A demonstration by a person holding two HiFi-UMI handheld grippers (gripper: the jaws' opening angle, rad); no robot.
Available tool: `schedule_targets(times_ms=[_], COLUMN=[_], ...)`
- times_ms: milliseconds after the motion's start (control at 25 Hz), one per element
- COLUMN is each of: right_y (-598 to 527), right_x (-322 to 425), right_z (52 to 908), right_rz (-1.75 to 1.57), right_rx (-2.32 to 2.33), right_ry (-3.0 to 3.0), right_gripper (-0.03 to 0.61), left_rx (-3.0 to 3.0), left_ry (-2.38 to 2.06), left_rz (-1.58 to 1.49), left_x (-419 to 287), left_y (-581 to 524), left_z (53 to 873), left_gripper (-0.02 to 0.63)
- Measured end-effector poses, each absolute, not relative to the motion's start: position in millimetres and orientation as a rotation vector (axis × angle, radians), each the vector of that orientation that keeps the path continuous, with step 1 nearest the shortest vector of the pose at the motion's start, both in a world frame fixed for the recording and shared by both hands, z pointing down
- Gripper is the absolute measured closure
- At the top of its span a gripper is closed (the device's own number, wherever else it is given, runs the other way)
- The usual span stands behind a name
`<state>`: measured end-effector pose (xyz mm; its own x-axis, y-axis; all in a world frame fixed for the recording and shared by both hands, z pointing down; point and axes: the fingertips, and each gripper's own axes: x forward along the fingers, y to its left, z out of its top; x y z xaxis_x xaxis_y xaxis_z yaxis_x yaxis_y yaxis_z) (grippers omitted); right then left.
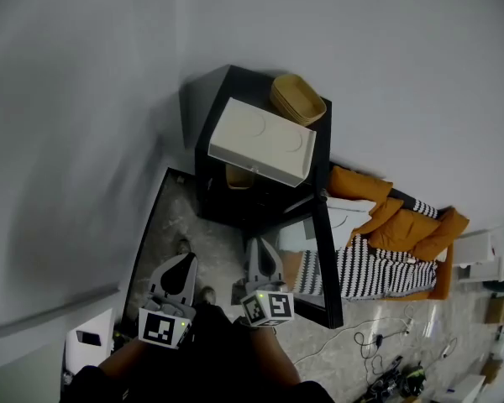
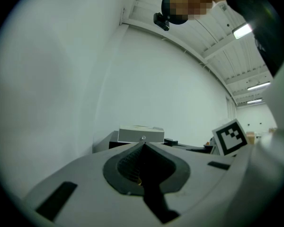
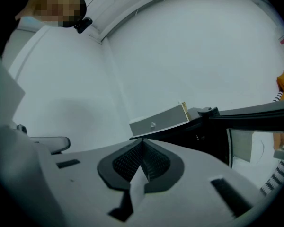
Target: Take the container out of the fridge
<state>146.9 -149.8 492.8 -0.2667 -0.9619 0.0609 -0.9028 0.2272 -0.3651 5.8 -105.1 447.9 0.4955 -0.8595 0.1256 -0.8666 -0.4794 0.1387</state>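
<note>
A black mini fridge (image 1: 227,116) stands against the white wall with its door (image 1: 329,263) swung open. A tan container (image 1: 238,177) shows inside it, partly hidden under a cream box (image 1: 263,141) on the fridge top. My left gripper (image 1: 181,264) and right gripper (image 1: 260,248) hang side by side in front of the fridge, both shut and holding nothing. In the left gripper view the left gripper (image 2: 143,144) points at the cream box (image 2: 141,134). In the right gripper view the right gripper (image 3: 143,140) points at the box (image 3: 160,121) and the fridge (image 3: 203,138).
A woven bowl (image 1: 297,99) sits on the fridge top behind the cream box. An orange jacket (image 1: 399,217) and a striped cloth (image 1: 374,267) lie to the right of the door. Cables (image 1: 386,342) trail over the floor at lower right.
</note>
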Motion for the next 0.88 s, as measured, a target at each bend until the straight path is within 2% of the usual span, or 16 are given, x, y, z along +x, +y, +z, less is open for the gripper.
schedule_targets(times_ms=[280,880], right_y=[-208.9,-293.0], right_x=[148.4,166.6], right_z=[524.1,658.6], right_rz=[-0.565,-0.973], right_rx=[-1.807,-1.746], right_ry=[2.273,1.971], right_gripper=[0.578,0.566], left_rx=[2.587,2.635], left_ry=[-1.443,-1.362], left_rz=[0.06,0.061], left_x=[6.6,9.3], left_y=[-148.3,-201.9], left_z=[445.3,479.3], left_gripper=[0.609,0.609])
